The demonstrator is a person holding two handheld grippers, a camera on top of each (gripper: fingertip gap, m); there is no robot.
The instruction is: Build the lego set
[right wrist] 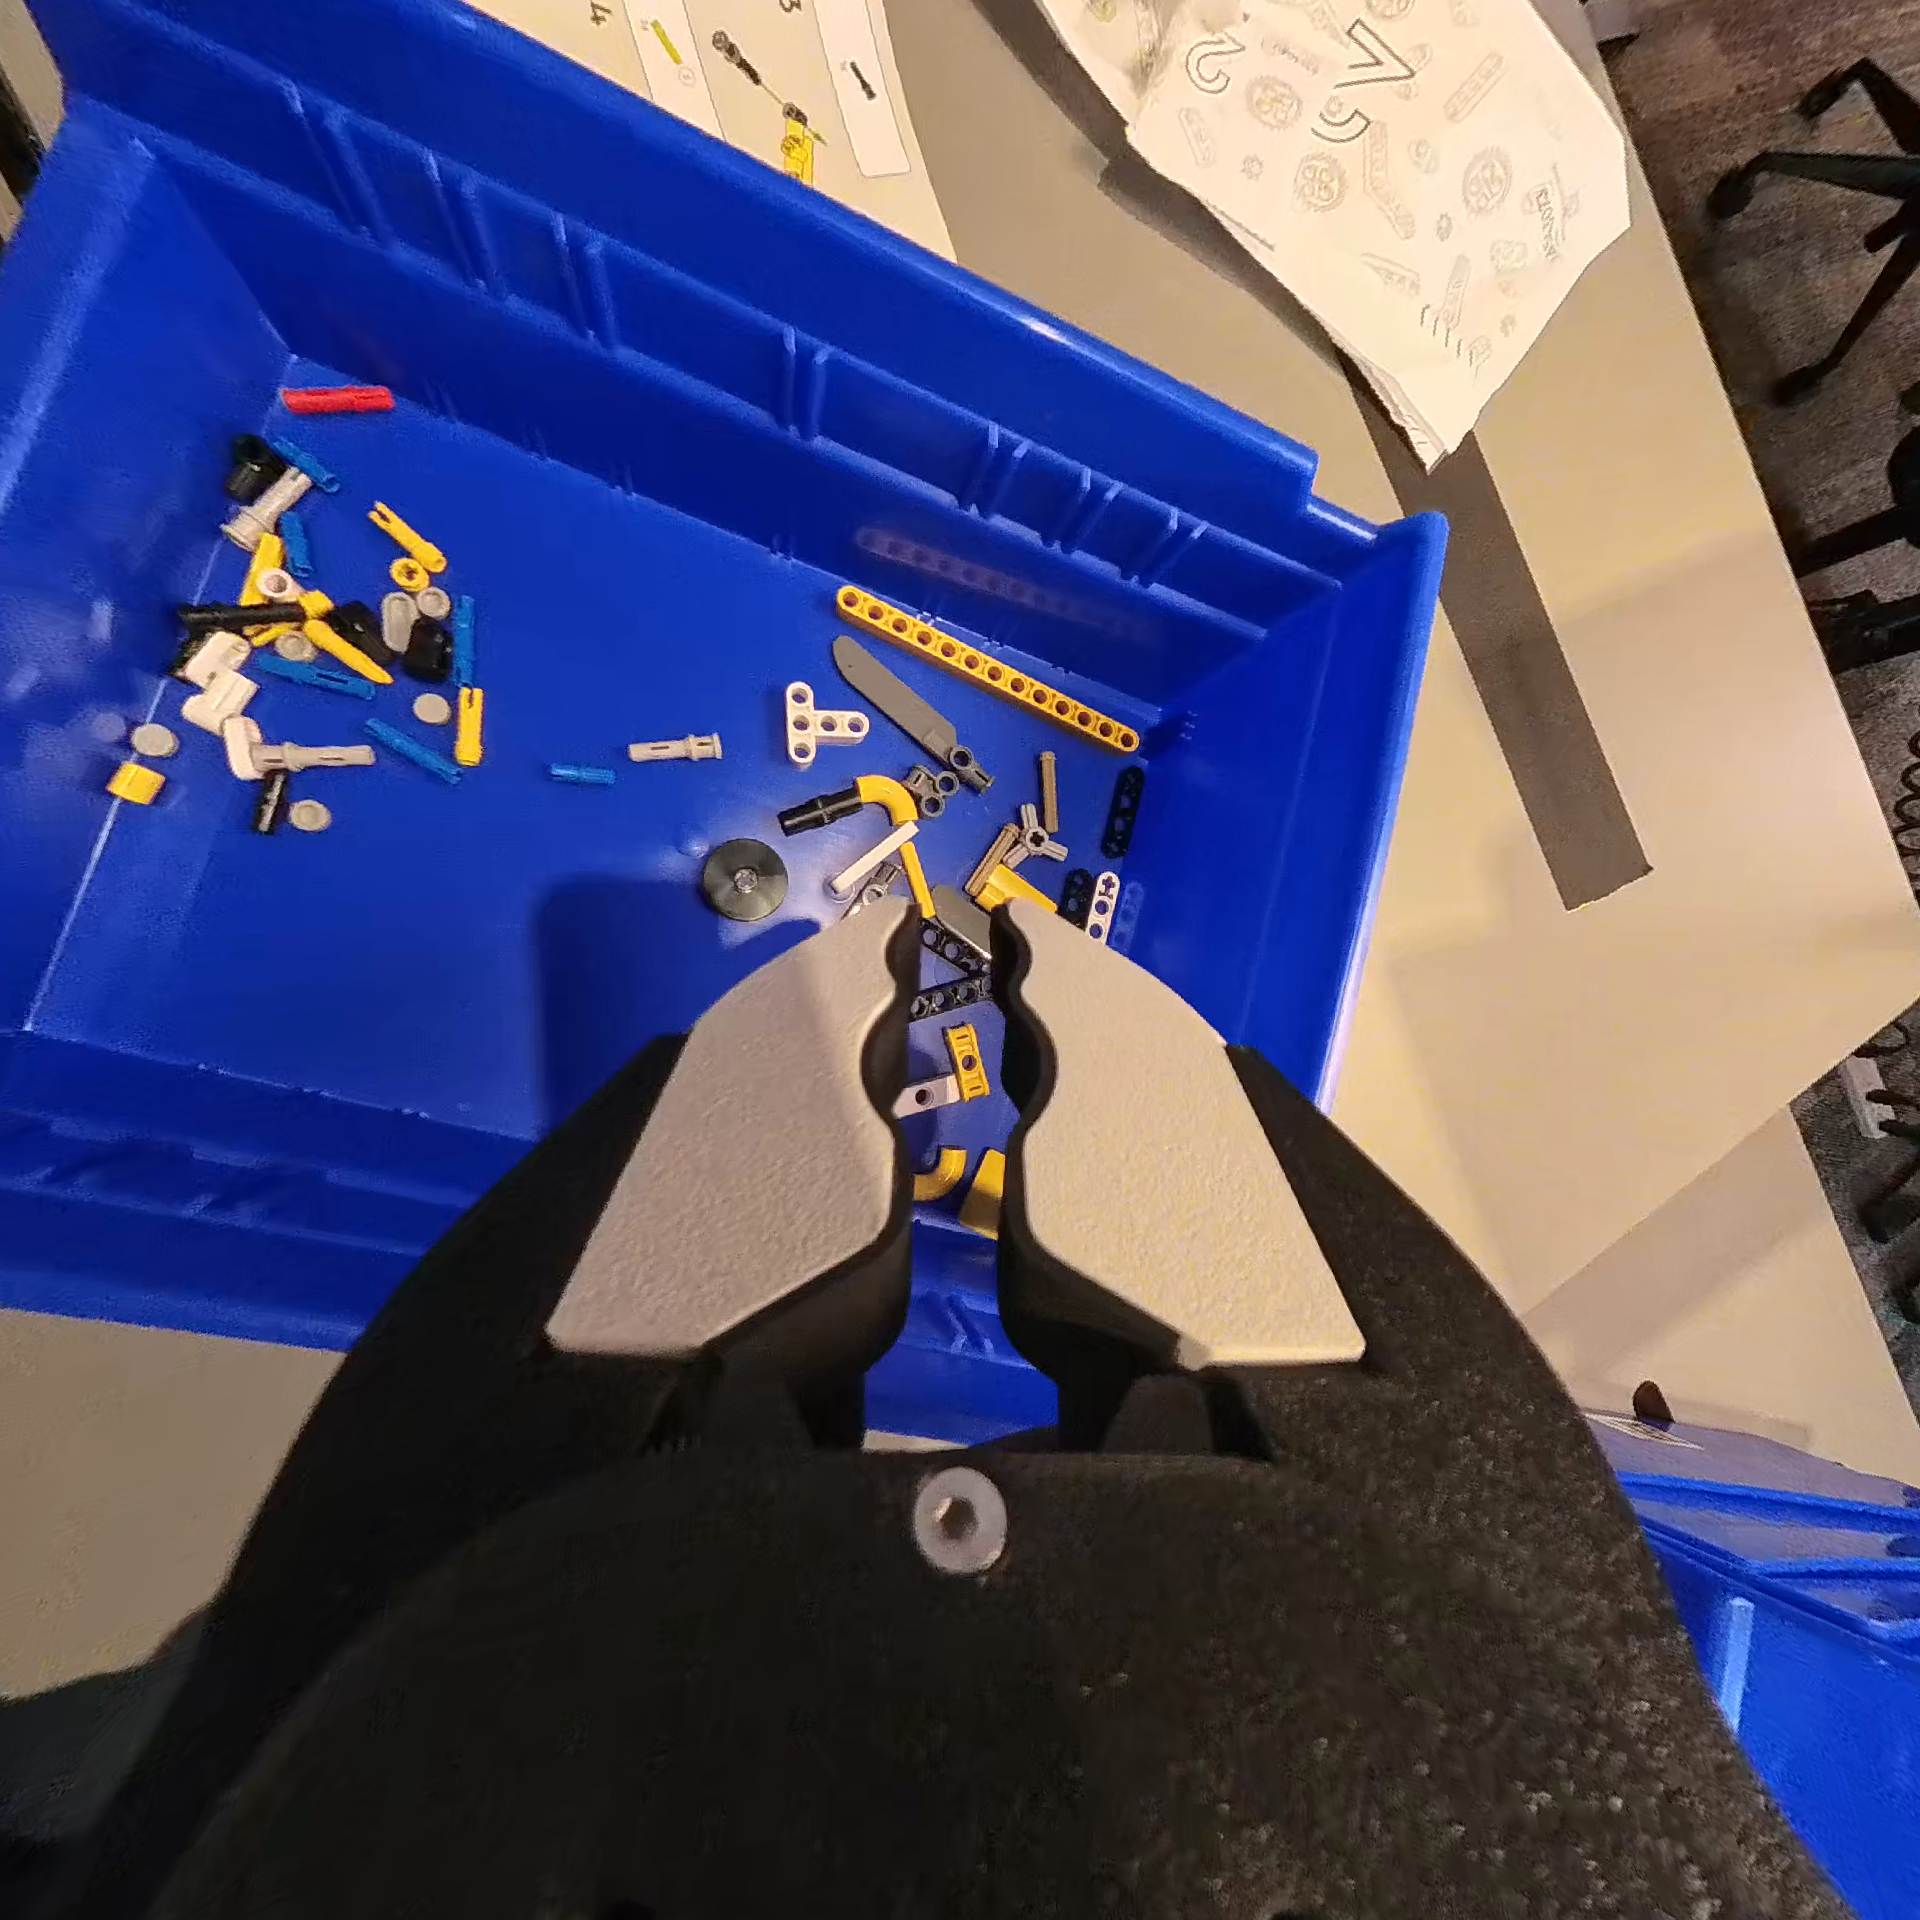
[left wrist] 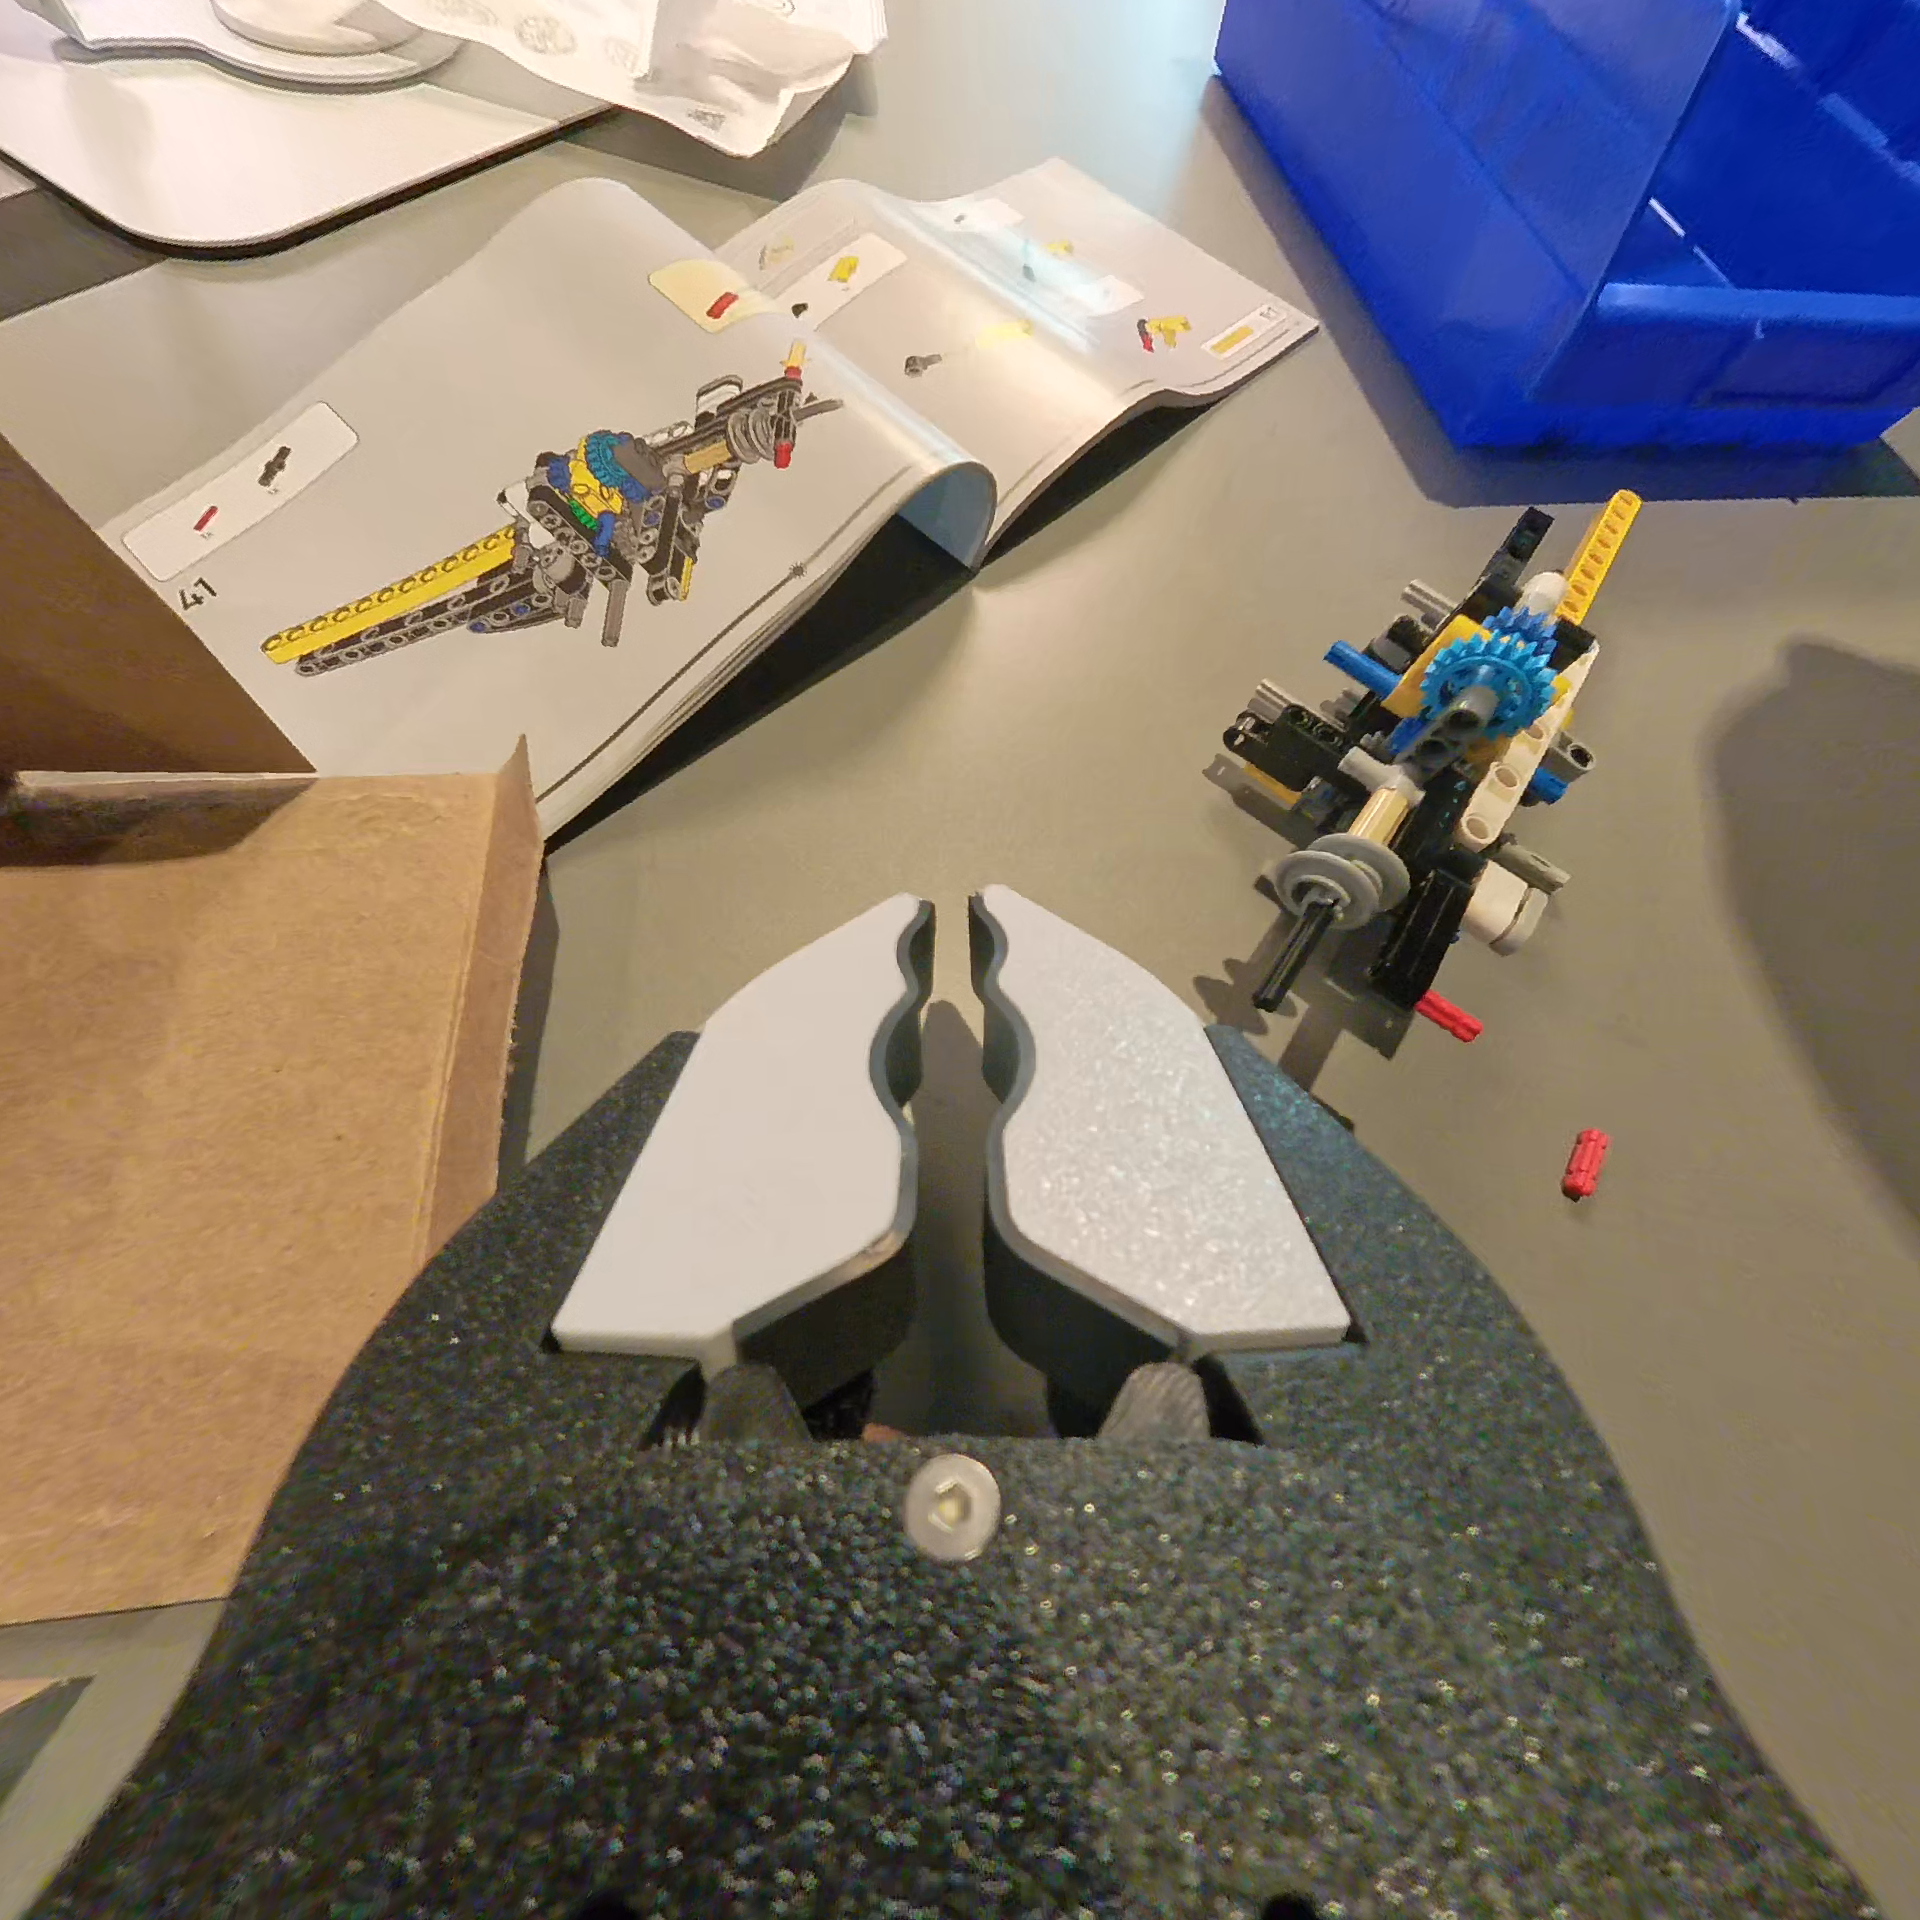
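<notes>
Your right gripper [right wrist: 951, 925] hovered slightly parted and empty over the bin [right wrist: 665, 312], parts [right wrist: 966, 1060] lying just below its tips.

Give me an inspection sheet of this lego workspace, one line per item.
Surface: grey table, matte.
Job's things: half-built model on the table, loose red pin beside it; open instruction booklet; blue bin with loose pieces, including a long yellow beam.
Clutter: brown cardboard; printed paper bag.
Grippers: left gripper over bare table, nearly shut, empty; right gripper above the bin's pieces, narrow gap, holding nothing.
Cables: nothing seen.
Surroundings: chair bases on dark floor.
</notes>
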